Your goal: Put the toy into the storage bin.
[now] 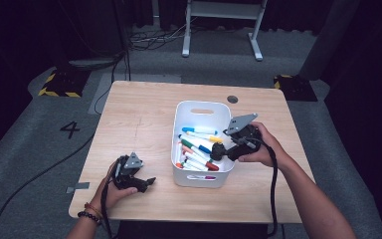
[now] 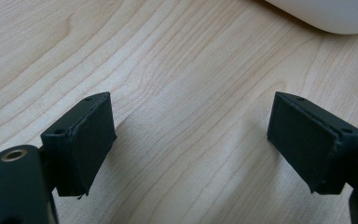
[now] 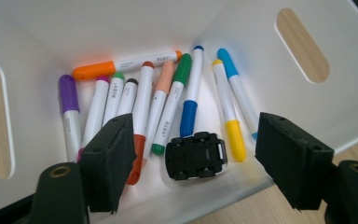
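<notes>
Right tool [image 1: 218, 150] hangs over the near right part of a white bin [image 1: 199, 105], its jaws spread wide and pointing down into it with nothing between the pads. In the right gripper view [image 3: 193, 156] a small black toy car [image 3: 196, 155] lies upside down on the bin floor, wheels up, in the gap between the two jaws but touched by neither. The car rests against the lower ends of the markers [image 3: 161, 102] that lie side by side on the bin floor: purple, pink, green, black, red, peach, dark green, blue, yellow and light blue caps, with an orange-capped one lying crosswise at their far ends. A blue cap and a yellow cap sit just beside the car. The bin walls [image 3: 242, 28] have oval handle slots through which the wood shows.

Outward from the bin, the left tool [image 1: 146, 183] rests low on the tabletop [image 1: 139, 114], well apart from the bin's left side, held in the person's left hand [image 1: 112, 191], which wears a beaded bracelet. Its jaws are also wide apart and empty; the left gripper view [image 2: 191, 140] shows bare wood grain between them and a corner of the bin [image 2: 326, 14] at the top edge. The person's right hand [image 1: 258, 149] grips the right tool's body, and a black cable trails down the forearm.
</notes>
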`<state>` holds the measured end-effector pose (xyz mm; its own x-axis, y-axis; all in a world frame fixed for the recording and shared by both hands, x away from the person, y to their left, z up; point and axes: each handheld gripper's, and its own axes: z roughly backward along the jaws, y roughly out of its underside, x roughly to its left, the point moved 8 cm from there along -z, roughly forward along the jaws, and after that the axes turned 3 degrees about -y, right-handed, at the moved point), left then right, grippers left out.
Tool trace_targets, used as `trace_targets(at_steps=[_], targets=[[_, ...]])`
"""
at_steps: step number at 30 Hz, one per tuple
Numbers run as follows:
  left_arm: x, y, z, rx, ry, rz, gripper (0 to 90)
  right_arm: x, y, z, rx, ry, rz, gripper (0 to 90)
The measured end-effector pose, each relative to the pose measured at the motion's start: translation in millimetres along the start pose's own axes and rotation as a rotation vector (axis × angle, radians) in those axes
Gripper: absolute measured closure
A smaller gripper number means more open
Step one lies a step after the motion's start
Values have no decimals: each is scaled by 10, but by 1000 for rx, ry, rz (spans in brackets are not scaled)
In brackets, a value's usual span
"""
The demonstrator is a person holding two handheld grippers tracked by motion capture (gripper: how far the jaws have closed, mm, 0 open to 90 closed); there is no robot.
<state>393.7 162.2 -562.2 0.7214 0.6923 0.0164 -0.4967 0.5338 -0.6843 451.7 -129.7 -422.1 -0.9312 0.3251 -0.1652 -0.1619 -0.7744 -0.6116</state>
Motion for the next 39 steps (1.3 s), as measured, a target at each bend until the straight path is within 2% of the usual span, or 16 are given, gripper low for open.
trace_targets(at_steps=[4,5,6,7,13,24,27,30,39], targets=[[0,0,0,1,0,-1,152,-38,1,49,-32,18,0,281],[1,1,0,1,0,-2,152,-54,7,111,-58,37,-38,270],[0,0,0,0,0,-1,152,-68,11,126,-67,40,-27,269],[0,0,0,0,0,0,152,-67,17,145,-69,47,-43,264],[1,0,0,0,0,-1,152,-122,82,273,-124,59,-66,258],[1,0,0,1,-1,-2,152,-154,250,413,-150,100,-112,253],[1,1,1,1,-1,-2,152,-143,277,459,-177,102,-133,252],[1,1,0,1,0,-1,152,-146,317,497,-183,114,-131,252],[1,0,0,0,-1,-2,152,-151,472,523,-173,128,-156,252]])
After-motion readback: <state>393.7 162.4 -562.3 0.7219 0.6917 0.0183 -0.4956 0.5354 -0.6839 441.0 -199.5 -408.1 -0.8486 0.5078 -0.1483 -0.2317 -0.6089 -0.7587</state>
